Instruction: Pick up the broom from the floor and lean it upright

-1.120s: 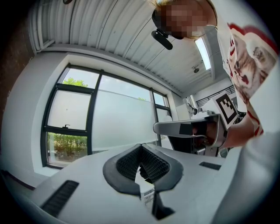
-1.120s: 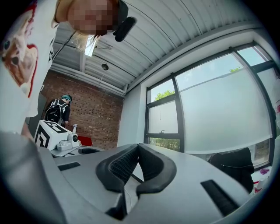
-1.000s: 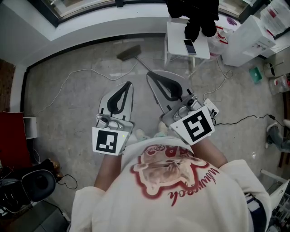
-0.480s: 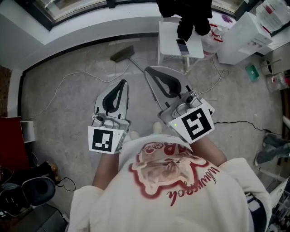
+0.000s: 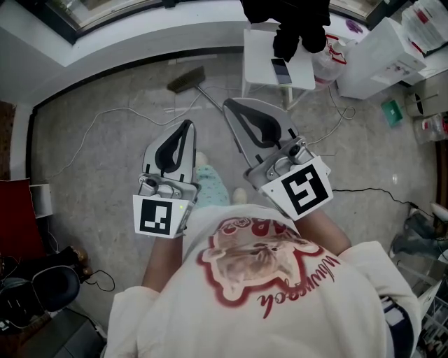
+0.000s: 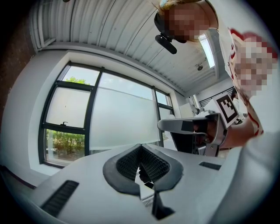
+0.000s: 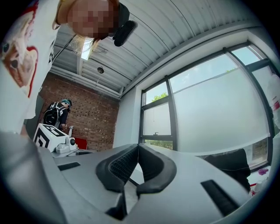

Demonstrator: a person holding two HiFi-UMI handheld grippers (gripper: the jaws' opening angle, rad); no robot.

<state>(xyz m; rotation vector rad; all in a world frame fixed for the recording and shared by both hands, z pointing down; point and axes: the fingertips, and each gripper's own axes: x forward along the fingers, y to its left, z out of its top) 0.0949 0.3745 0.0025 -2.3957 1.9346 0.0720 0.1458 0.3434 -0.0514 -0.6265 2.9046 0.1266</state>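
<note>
**Asker:** Where is the broom?

**Me:** The broom (image 5: 186, 79), which has a dark bristle head and a thin, long handle, lies flat on the grey stone floor (image 5: 105, 175). It is to the left of the small white square table (image 5: 259, 63). The bristle head is the end farther from that table. The handle slants from it toward the table's near left corner and passes out of sight beneath my right gripper.

**Asker:** How are your grippers set?

**Me:** My left gripper (image 5: 186, 124) is pale grey plastic with black ribbed pads. Its jaws are together at the tips and nothing is between them. It is well left of the table and nearer to me than the bristle head. My right gripper (image 5: 226, 105) is the same make. Its jaws are also closed and empty. From the head view its tips overlap the broom handle, just beside the table's near left corner. I cannot tell how high above the handle it is.

**Asker:** What else is near the table?

**Me:** A dark smartphone (image 5: 280, 70) lies on the tabletop, and a black bundle (image 5: 287, 17) covers the table's far edge. A thin white cable (image 5: 91, 127) curls over the floor, well to the table's left.
</note>
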